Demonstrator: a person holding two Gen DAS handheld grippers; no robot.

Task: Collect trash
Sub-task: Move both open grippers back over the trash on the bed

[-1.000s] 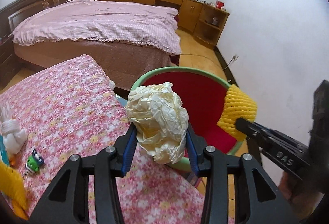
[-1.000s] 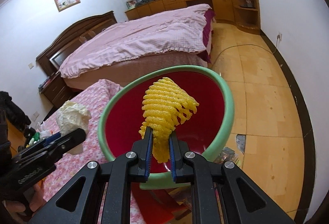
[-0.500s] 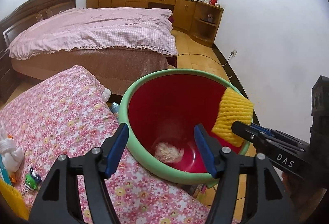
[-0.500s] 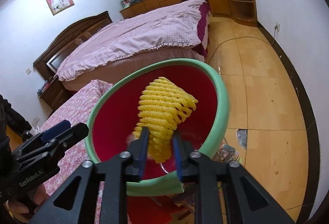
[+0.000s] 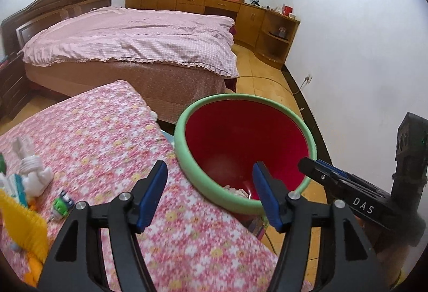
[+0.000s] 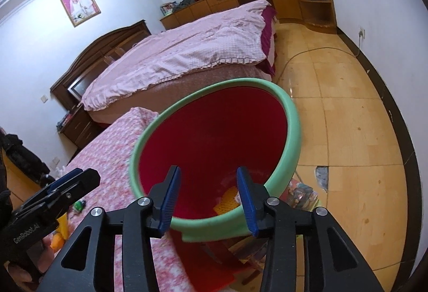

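A red bin with a green rim [image 5: 182, 131] [image 6: 291, 131] stands just past the edge of the floral-clothed table [image 5: 107, 144]. My left gripper [image 5: 210, 179] hangs open over the near rim, nothing between its blue pads. A crumpled pale paper ball [image 5: 235, 190] lies at the bin's bottom. My right gripper [image 6: 208, 179] is over the bin too, its jaws opening and empty. The yellow foam net [image 6: 227, 202] lies inside the bin below it. Each gripper shows in the other's view: the right [image 5: 310, 166], the left [image 6: 80, 177].
On the table's left sit a white toy figure [image 5: 32, 171], a small green toy [image 5: 62, 205] and another yellow foam net [image 5: 24, 225]. A bed [image 5: 128, 45] stands beyond the table. Tiled floor [image 6: 347, 118] with a cable lies right of the bin; packets [image 6: 302, 193] lie by its base.
The left gripper opened and the paper ball dropped into the bin. The right gripper's jaws spread and the yellow net fell from them into the bin. The left gripper drew back slightly.
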